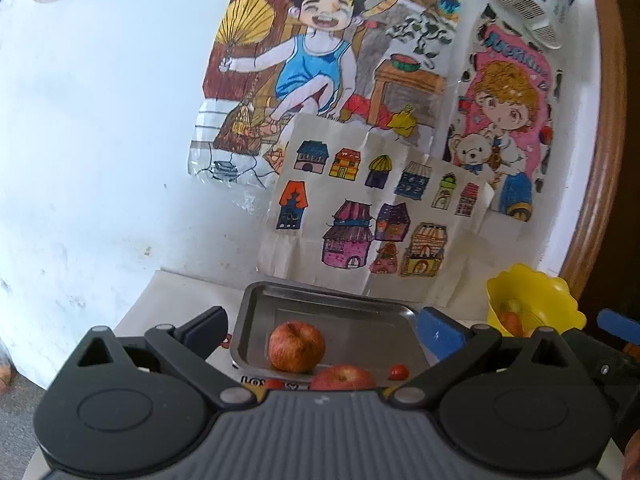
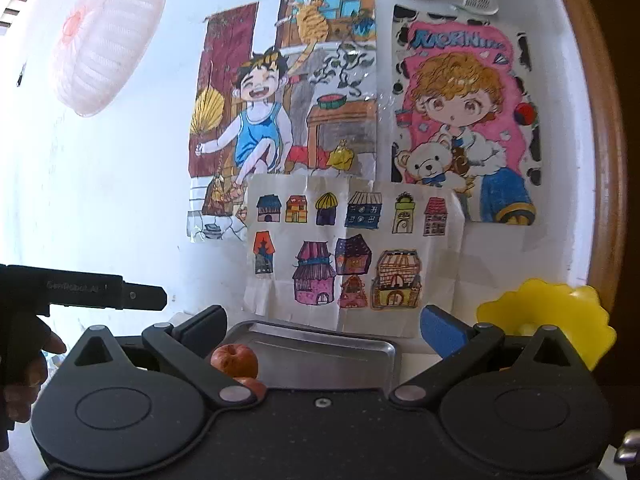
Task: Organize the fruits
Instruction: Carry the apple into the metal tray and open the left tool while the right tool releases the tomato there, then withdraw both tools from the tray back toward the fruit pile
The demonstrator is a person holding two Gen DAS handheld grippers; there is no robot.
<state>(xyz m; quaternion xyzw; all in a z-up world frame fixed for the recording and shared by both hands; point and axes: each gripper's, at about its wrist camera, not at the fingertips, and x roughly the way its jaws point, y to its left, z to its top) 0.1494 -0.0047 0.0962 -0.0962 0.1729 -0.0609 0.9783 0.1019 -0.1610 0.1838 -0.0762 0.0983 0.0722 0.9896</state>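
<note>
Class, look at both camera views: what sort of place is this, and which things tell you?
Probably a home, perhaps a child's corner: hand-coloured children's drawings taped to a white wall, and a metal tray holding a red apple beside a yellow scalloped plastic bowl.

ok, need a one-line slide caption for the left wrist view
Open left gripper facing a steel tray holding one apple, second apple nearer, yellow bowl at right.

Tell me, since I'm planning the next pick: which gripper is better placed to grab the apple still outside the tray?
Left, probably. The loose apple lies centred between the open left gripper fingers, just before the tray; in the right view it sits off-centre.
</note>
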